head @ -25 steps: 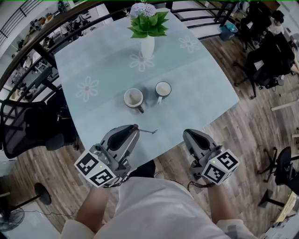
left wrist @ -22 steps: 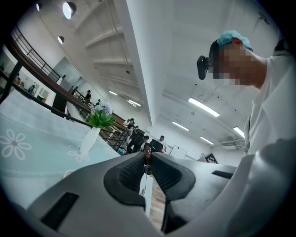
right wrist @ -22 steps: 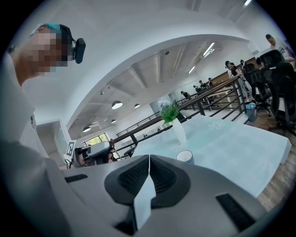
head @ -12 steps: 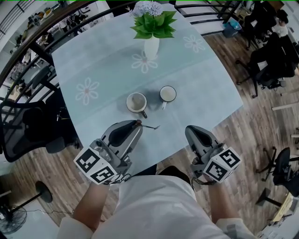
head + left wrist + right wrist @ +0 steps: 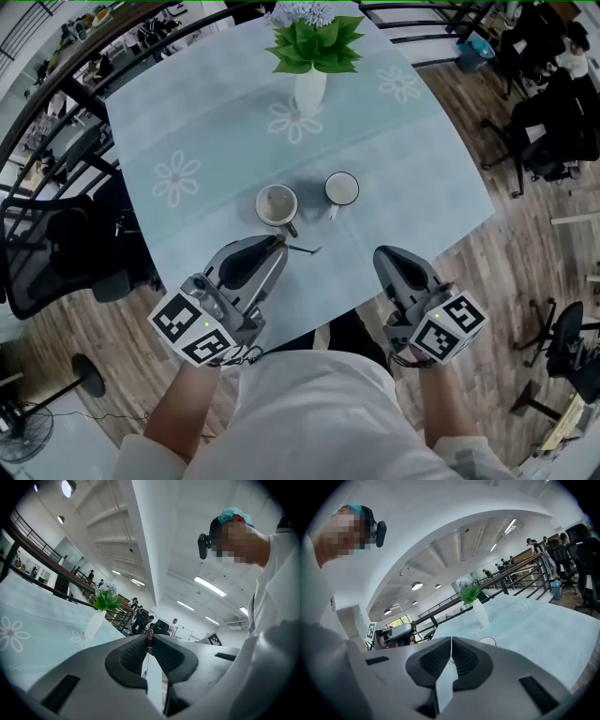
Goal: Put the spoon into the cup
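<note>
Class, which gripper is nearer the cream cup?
Left. The left gripper, holding the spoon, is just short of the cream cup; the right gripper is farther off, to the person's right.

The counter (image 5: pixel 394 150), under a pale green flower-print cloth (image 5: pixel 206 112), carries a beige cup (image 5: pixel 277 203) beside a white cup (image 5: pixel 341 188), and a white vase (image 5: pixel 310 91) farther back.

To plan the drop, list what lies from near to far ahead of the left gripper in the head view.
Nearest first: left gripper, shut on the spoon → tan-lined cup → white vase of flowers. The white mug, about level with the cup, is left out.
</note>
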The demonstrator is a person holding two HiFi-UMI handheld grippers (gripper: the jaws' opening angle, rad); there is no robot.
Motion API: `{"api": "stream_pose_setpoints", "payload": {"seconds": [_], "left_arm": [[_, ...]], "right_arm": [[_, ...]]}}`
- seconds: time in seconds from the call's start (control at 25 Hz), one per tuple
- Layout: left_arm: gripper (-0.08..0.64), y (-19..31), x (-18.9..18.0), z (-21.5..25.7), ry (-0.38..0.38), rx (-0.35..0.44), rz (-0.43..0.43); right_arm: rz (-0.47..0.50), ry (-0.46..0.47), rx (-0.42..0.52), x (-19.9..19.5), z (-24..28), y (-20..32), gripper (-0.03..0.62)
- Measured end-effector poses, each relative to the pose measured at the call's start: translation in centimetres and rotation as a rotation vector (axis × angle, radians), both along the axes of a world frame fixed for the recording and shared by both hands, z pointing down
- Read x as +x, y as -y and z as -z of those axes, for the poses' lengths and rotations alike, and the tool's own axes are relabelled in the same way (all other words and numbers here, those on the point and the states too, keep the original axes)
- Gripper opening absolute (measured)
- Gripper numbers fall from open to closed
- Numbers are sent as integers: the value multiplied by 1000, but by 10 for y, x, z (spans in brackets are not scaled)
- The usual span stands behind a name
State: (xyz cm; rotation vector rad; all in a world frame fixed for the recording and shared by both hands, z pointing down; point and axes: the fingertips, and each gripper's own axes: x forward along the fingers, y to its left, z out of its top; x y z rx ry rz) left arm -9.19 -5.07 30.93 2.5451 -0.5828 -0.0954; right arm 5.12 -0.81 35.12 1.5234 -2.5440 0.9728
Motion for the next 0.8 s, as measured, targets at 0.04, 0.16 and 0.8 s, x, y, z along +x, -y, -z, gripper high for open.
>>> {"api": "stream_pose_setpoints", "payload": {"seconds": [0.04,0.16,0.8], "left_arm": [[58,2,1,0,2,0,6],[58,11,7,-1,12,2,29],[58,71,54,-15,61,-13,142]], "right_arm": [[5,3,-1,1,-1,3,23],[24,12,-2,8,-2,13,23],[124,58,-34,54,-21,74,23]]}}
